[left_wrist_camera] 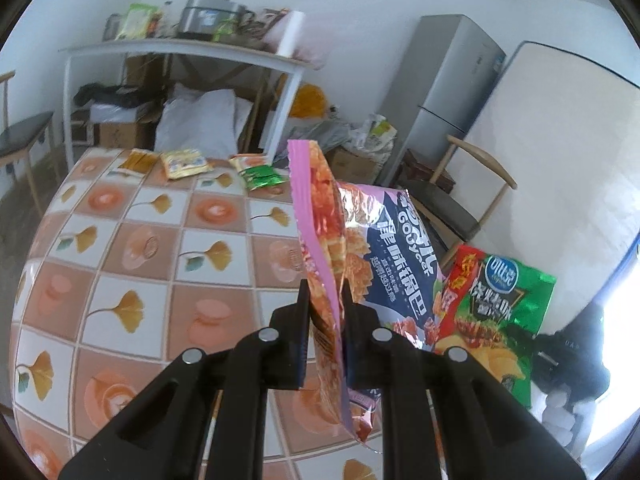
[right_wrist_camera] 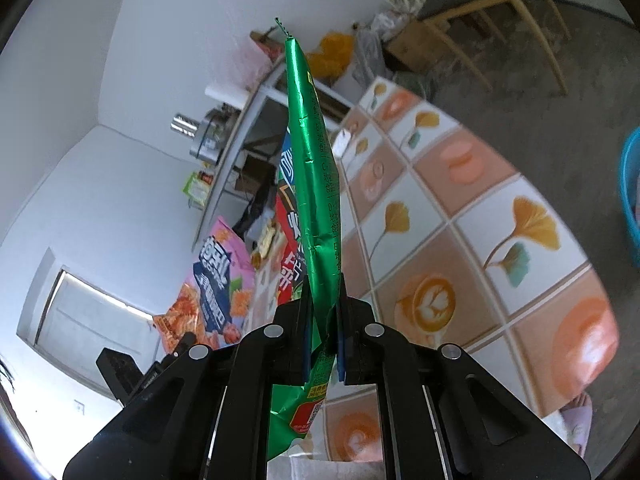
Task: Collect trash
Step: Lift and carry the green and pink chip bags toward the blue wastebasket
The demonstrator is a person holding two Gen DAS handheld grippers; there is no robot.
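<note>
My left gripper (left_wrist_camera: 326,304) is shut on a pink snack bag (left_wrist_camera: 320,216), held edge-on above the tiled tablecloth (left_wrist_camera: 160,264); the bag's printed face folds out to the right. My right gripper (right_wrist_camera: 322,300) is shut on a green chip bag (right_wrist_camera: 314,168), also lifted above the table. In the left wrist view the green chip bag (left_wrist_camera: 504,304) hangs at the right. In the right wrist view the pink snack bag (right_wrist_camera: 216,276) shows at the lower left. Small wrappers, yellow (left_wrist_camera: 184,163) and green (left_wrist_camera: 262,176), lie at the table's far edge.
A white side table (left_wrist_camera: 180,46) loaded with a cooker and clutter stands behind, boxes and bags beneath it. A fridge (left_wrist_camera: 448,92), a leaning mattress (left_wrist_camera: 560,152) and a wooden chair (left_wrist_camera: 460,196) are at the right. A blue basin (right_wrist_camera: 632,196) sits on the floor.
</note>
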